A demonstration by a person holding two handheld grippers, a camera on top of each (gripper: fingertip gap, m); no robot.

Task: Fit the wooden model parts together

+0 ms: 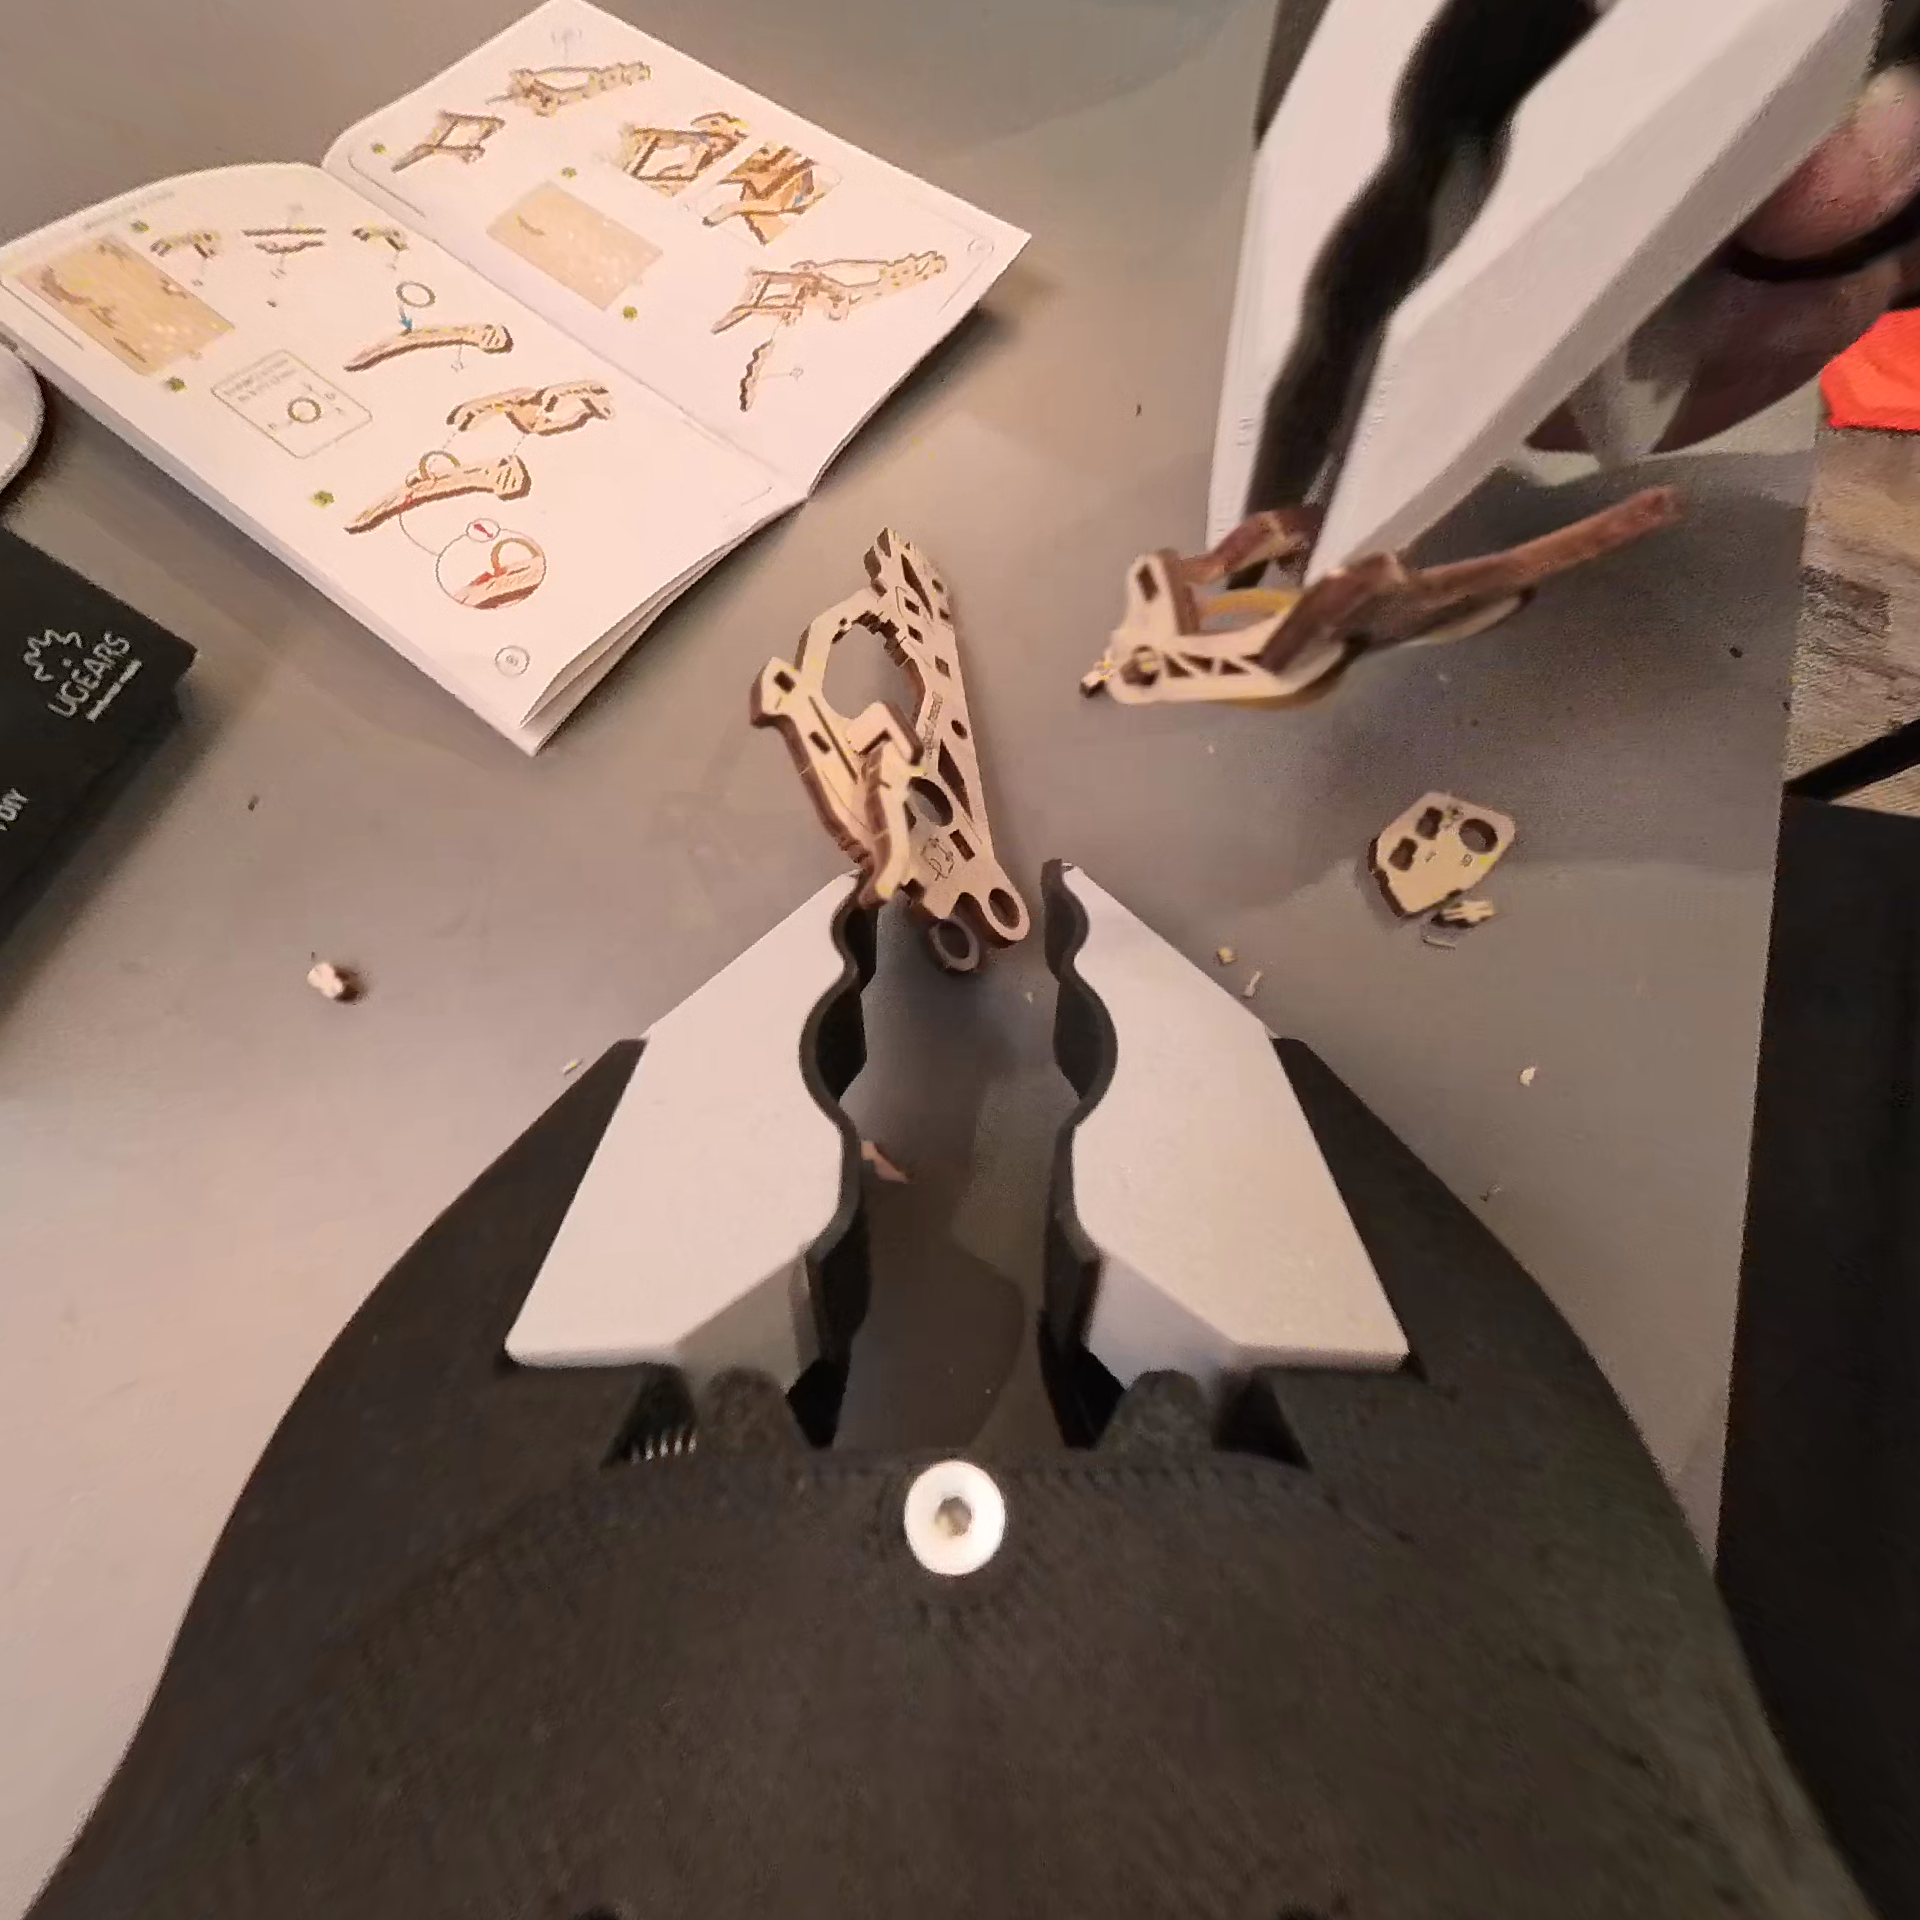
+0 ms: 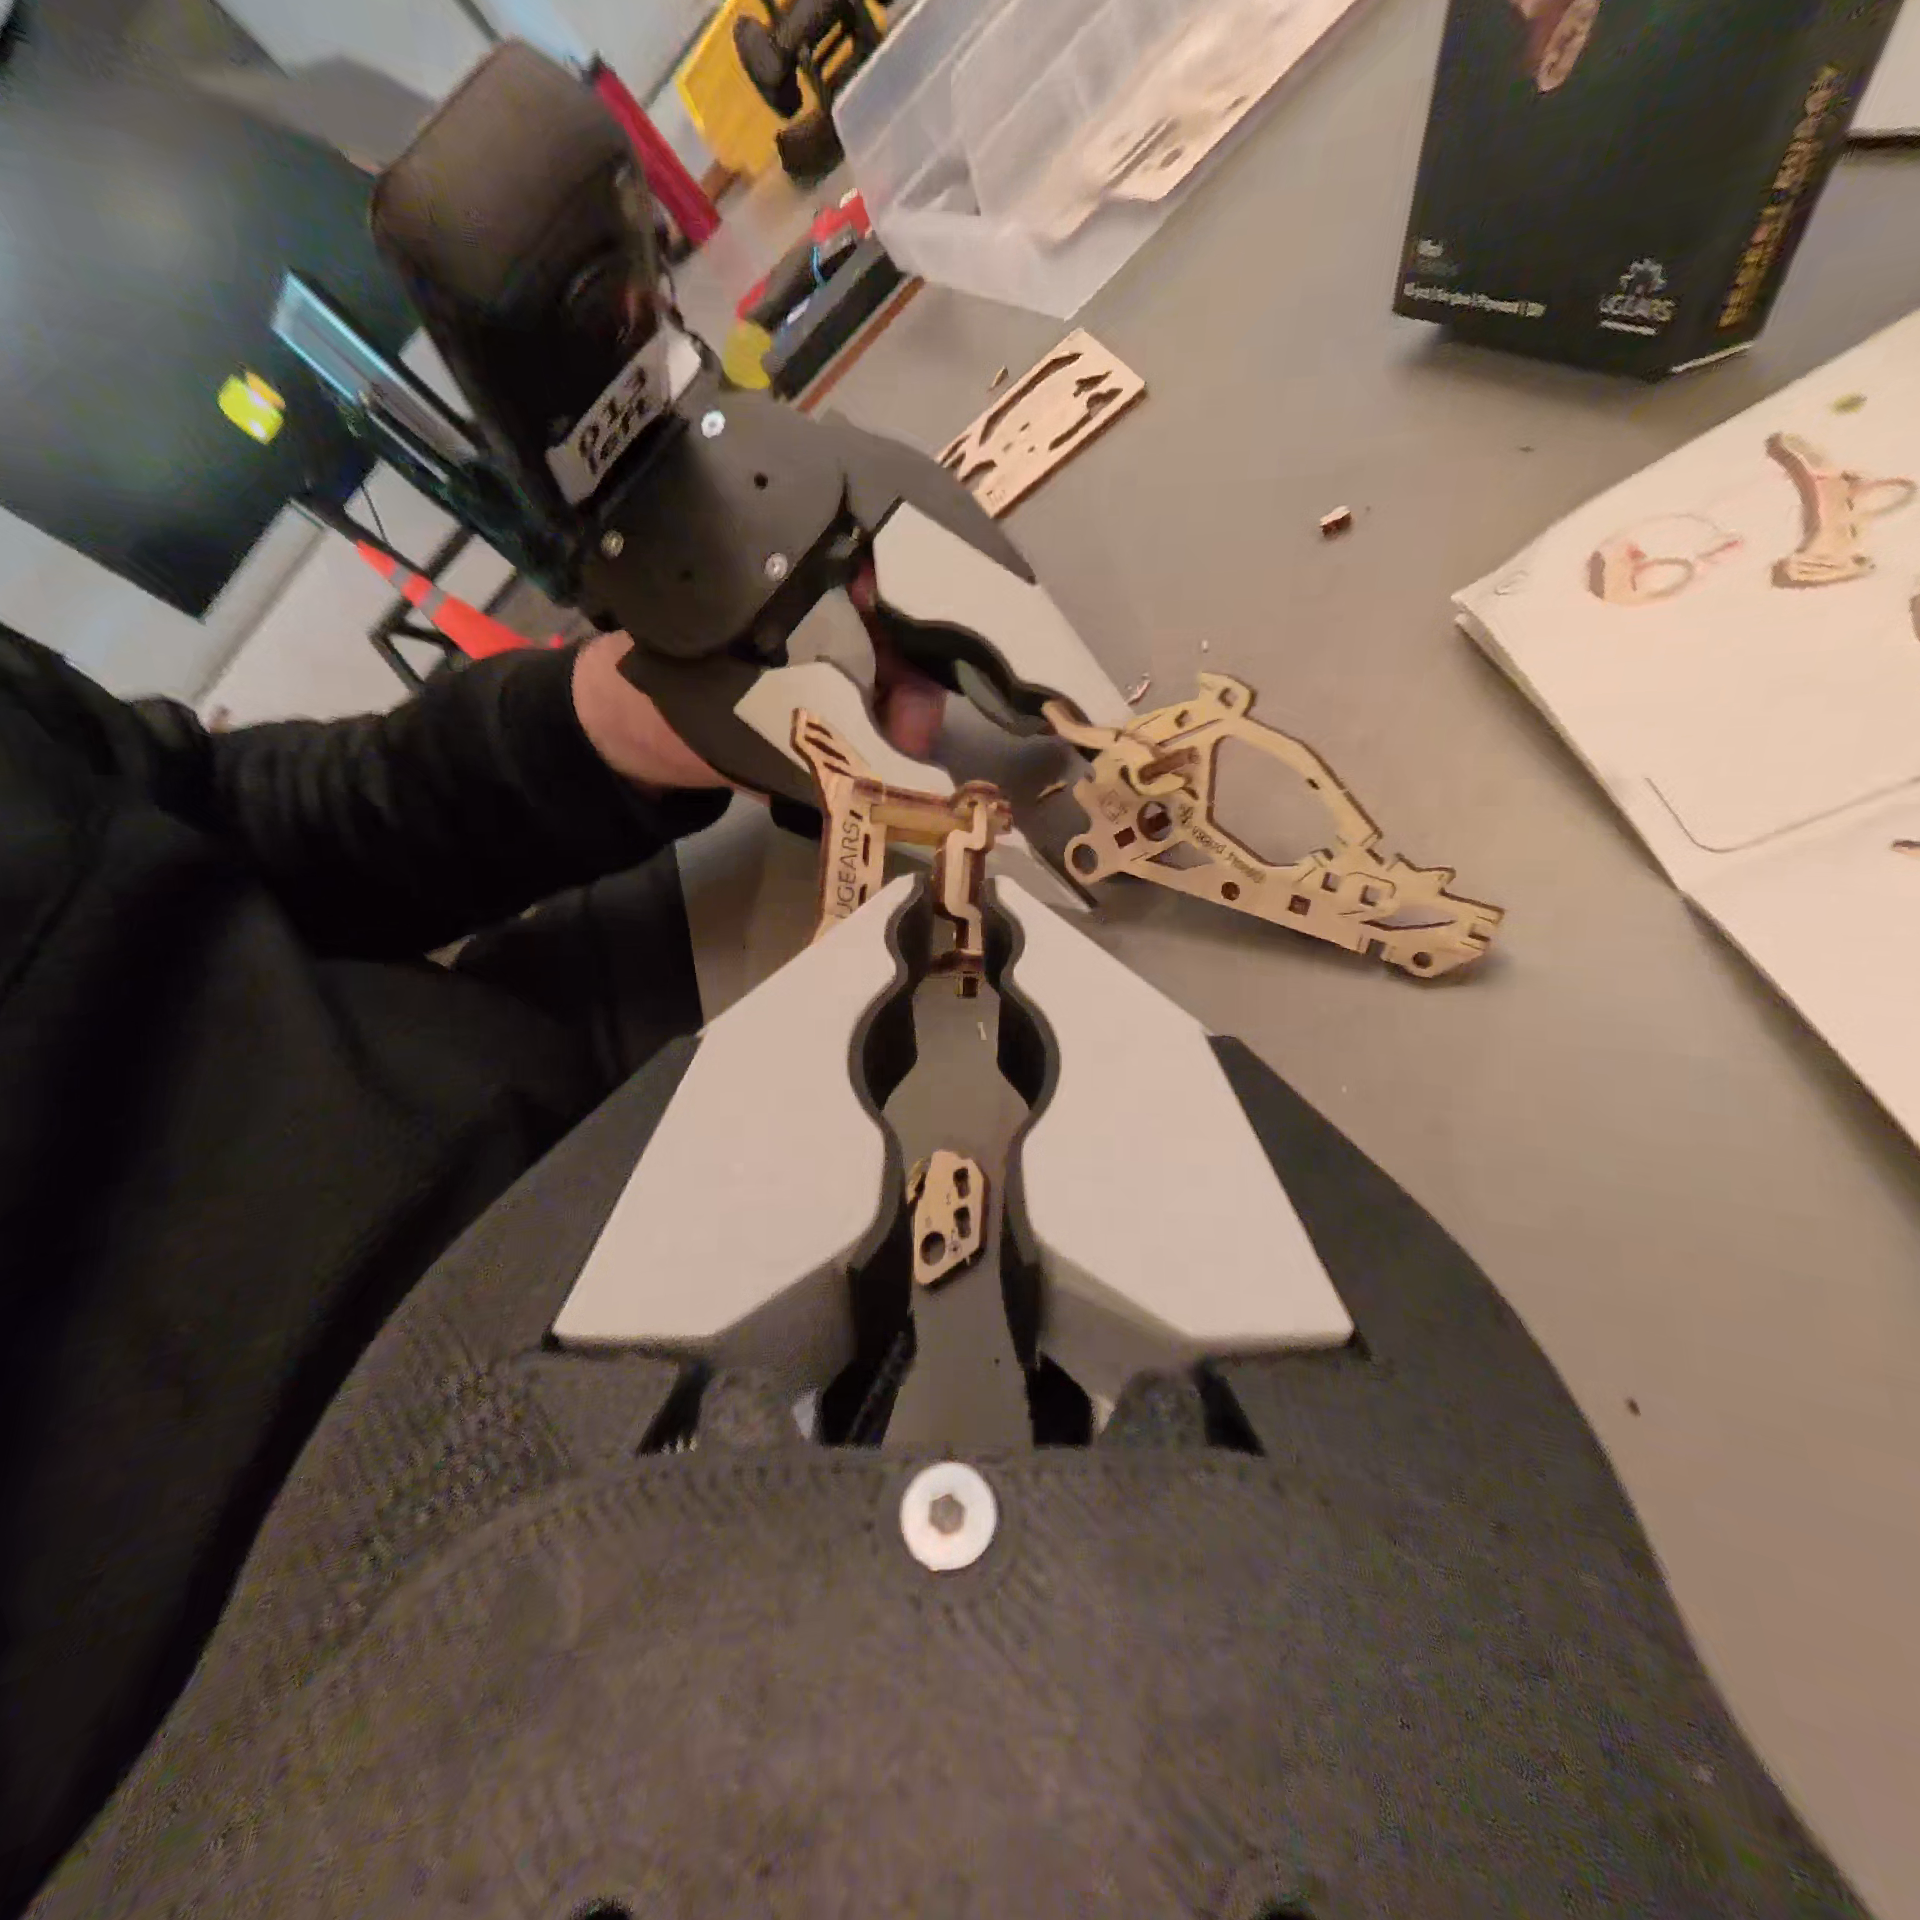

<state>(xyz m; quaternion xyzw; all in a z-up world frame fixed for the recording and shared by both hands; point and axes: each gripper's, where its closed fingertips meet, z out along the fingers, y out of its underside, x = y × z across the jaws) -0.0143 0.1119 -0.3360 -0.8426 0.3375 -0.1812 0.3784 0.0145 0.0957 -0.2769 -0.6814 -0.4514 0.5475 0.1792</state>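
A flat wooden frame (image 1: 894, 748) stands tilted on the grey table just past my left gripper (image 1: 954, 883). The left gripper is open, with its left fingertip (image 1: 847, 894) touching the frame's lower end. In the right wrist view the frame (image 2: 1278, 831) lies ahead, and the left gripper (image 2: 1060, 800) straddles its near end. My right gripper (image 2: 958, 904) is shut on a small wooden sub-assembly (image 2: 904, 821) held just above the table. In the left wrist view the right gripper (image 1: 1294, 540) holds that sub-assembly (image 1: 1226, 634) to the right of the frame.
An open instruction booklet (image 1: 499, 395) lies at the far left, with a black box (image 1: 62, 707) beside it. A small flat wooden piece (image 1: 1439, 852) and wood crumbs lie on the right. A punched-out wooden sheet (image 2: 1039, 426), a plastic bag (image 2: 1039, 135) and a person's sleeve (image 2: 416, 790) also show. Some 7 centimetres of space lies between my two pairs of fingers. The left tips stand about 8 centimetres off the small flat wooden piece (image 1: 1439, 852). Seen from the right wrist view (image 2: 944, 1205) as well.
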